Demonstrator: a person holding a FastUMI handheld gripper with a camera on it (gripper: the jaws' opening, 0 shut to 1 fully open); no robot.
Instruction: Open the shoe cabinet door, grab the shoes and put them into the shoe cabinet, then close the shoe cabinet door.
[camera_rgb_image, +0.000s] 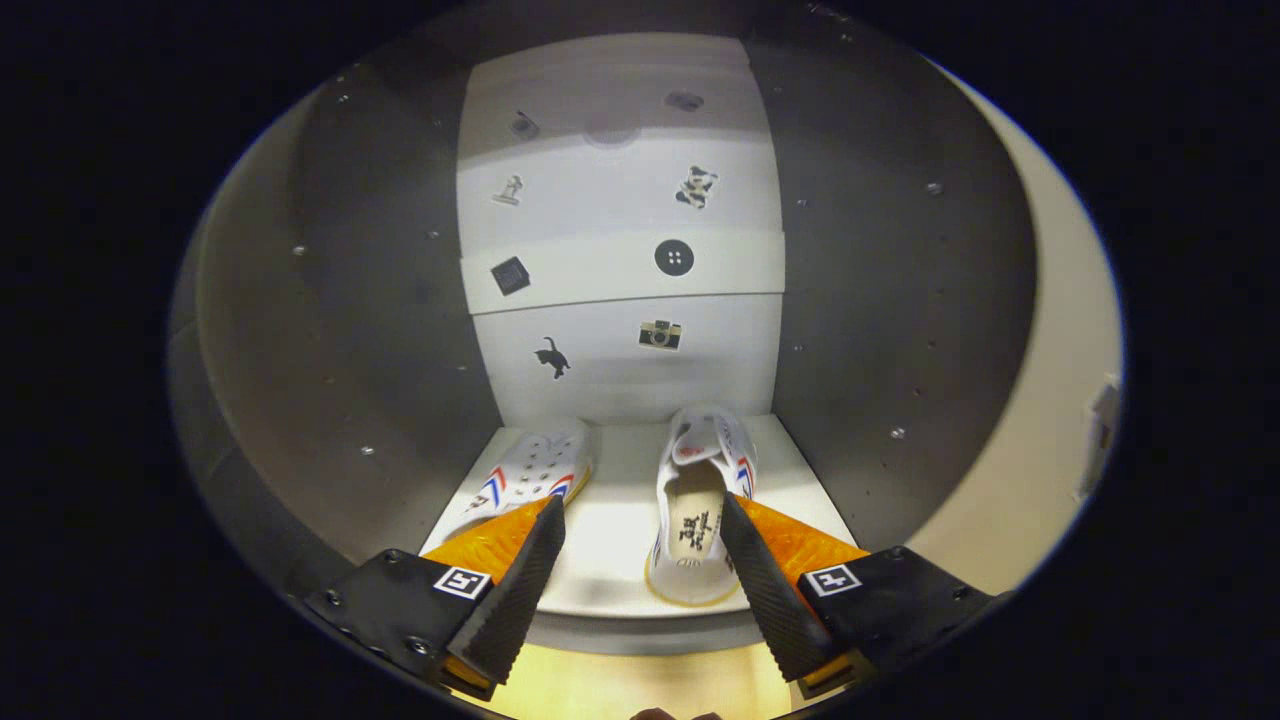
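Stage: both shoes sit on the cabinet shelf (620, 520) in the lower middle of the frame, so by my reading the placing is done and closing the door is what remains for you.

Right shoe (700, 500): lower centre, just right of the midline, opening up; its long axis runs away from you, heel toward the shelf's front lip, toe toward the back wall (625, 300).

Left shoe (530, 475): lower centre-left, lying tilted, its long axis angled toward the back and inward.

Key relation: the right shoe lies between your fingers' lines but leans to the right finger, whose tip overlaps its edge in the picture (I cannot tell whether it touches).

Gripper (640, 520): fingers spread wide at the bottom of the frame, gripping nothing.

Pose: you are aimed straight into the cabinet, level with the lowest shelf, fingertips about over its front lip.

Door: I judge the pale panel (1060, 400) at the right edge of the frame to be the open door (seen edge-on, so not certain); if so, you pull back and swing right to reach it.
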